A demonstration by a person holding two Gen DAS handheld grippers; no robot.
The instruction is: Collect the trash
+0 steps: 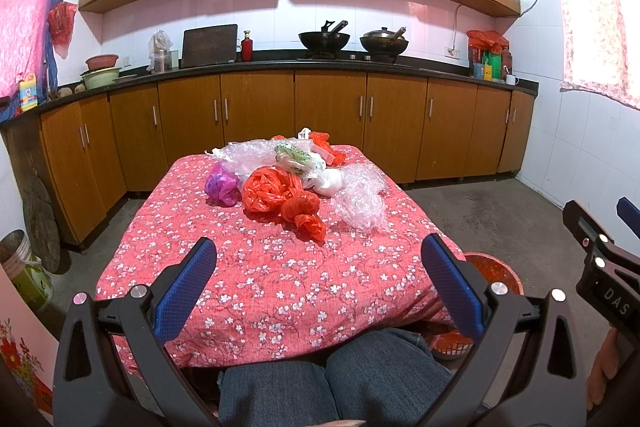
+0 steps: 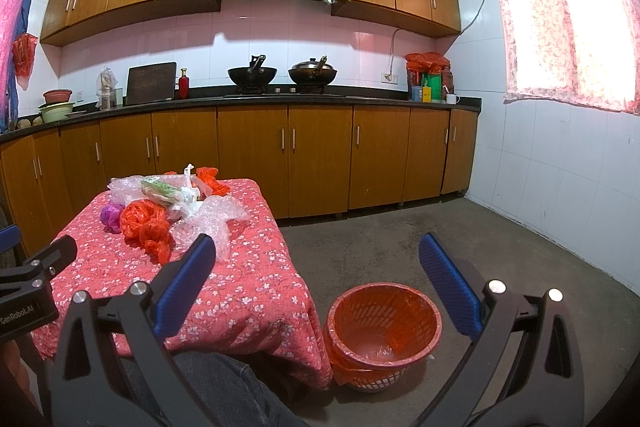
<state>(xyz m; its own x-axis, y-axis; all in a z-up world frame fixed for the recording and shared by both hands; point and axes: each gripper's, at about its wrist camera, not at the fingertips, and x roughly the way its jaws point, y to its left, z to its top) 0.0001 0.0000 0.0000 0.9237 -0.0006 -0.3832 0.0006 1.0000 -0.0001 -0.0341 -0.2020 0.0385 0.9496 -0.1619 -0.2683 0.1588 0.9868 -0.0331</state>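
Observation:
A heap of crumpled plastic trash lies on the far half of a table with a red flowered cloth [image 1: 256, 283]: red bags [image 1: 280, 193], a purple bag [image 1: 221, 184], clear bubble wrap [image 1: 360, 201] and a white-green bag [image 1: 298, 157]. The heap also shows in the right wrist view [image 2: 160, 211]. A red waste basket [image 2: 384, 323] with a red liner stands on the floor by the table's right near corner. My left gripper [image 1: 318, 259] is open and empty above the table's near half. My right gripper [image 2: 318, 255] is open and empty, above the floor and the basket.
Wooden kitchen cabinets [image 1: 328, 107] with a dark counter run along the far wall, with two woks [image 1: 352, 41] on the stove. The person's jeans-clad knees [image 1: 332, 379] are at the table's near edge. Bare concrete floor [image 2: 460, 227] lies right of the table.

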